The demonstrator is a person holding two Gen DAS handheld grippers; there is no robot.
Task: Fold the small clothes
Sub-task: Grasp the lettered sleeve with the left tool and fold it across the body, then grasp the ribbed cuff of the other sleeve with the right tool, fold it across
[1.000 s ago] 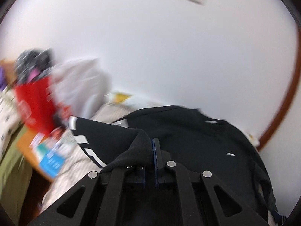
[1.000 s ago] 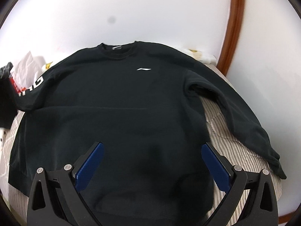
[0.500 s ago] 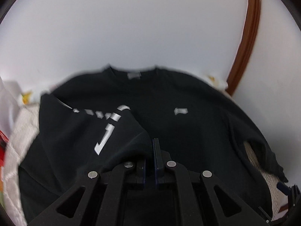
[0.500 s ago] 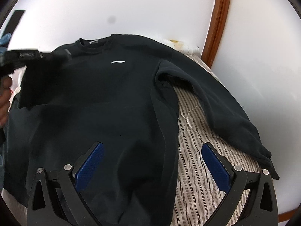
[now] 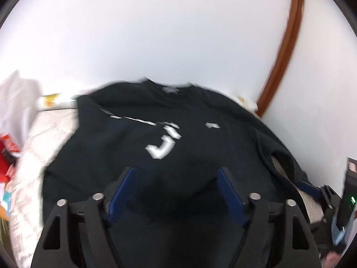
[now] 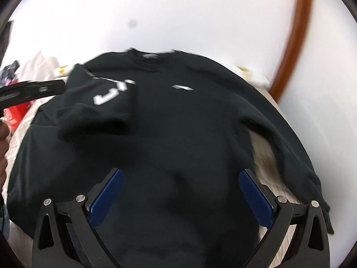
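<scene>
A pale quilted bed cover [image 5: 33,147] lay under everything. Behind it stood a white wall [image 5: 167,29] with a curved brown wooden trim [image 5: 287,38]. Red packaging [image 5: 5,156] and crumpled white cloth [image 5: 15,93] sat at the left edge.

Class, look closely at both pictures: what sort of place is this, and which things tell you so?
Most likely a bedroom. A black sweatshirt lies spread on a quilted mattress against a white wall, with a heap of clothes at one side.
</scene>
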